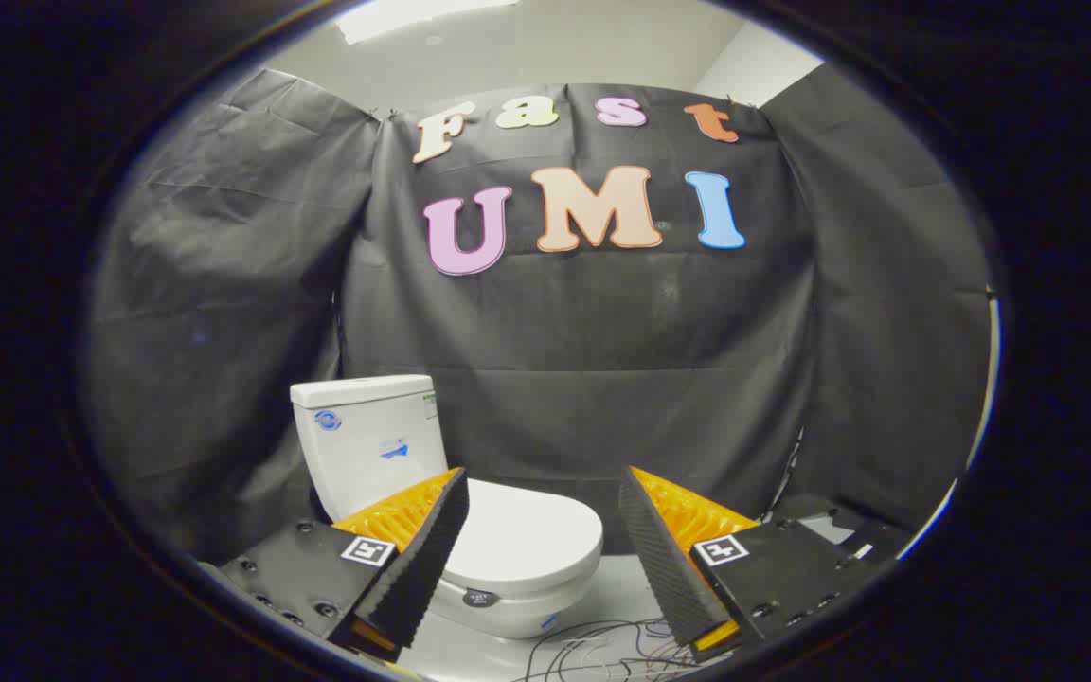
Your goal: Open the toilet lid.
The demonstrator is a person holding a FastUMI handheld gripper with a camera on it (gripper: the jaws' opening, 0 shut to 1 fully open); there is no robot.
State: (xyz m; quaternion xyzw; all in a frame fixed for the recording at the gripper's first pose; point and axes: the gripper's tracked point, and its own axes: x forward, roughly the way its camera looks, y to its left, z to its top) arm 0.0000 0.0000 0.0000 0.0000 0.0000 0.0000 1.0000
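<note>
Gripper view: you look fwd along your gripper (pixel 542 545) at a small white toilet (pixel 470 511) in a booth w/ black cloth walls.
Fingers: spread wide, nothing between them but air; both show low in the view, one each side.
Lid (pixel 528 542): down, closed flat on the bowl. It sits just ahead of the fingers, closer to the left one, whose tip covers part of the lid's near-left side.
Tank (pixel 370 438): upright behind the lid, beyond the left finger.
Floor (pixel 617 597): pale; a tangle of thin wires (pixel 593 654) lies just below the bowl's front, between the fingers.
Task state: lid not yet touched, by my read; you're in the approach.
Risk 1: lid is smooth and rounded, so a finger hooked under its front edge could slip off and the lid would drop back.
Risk 2: toilet is off-centre to your left; push straight ahead and the right finger meets nothing while the left bumps the bowl.
Risk 3: come in low and you may snag the wires.
Risk 4: swing the lid up too hard and it could knock the tank.
</note>
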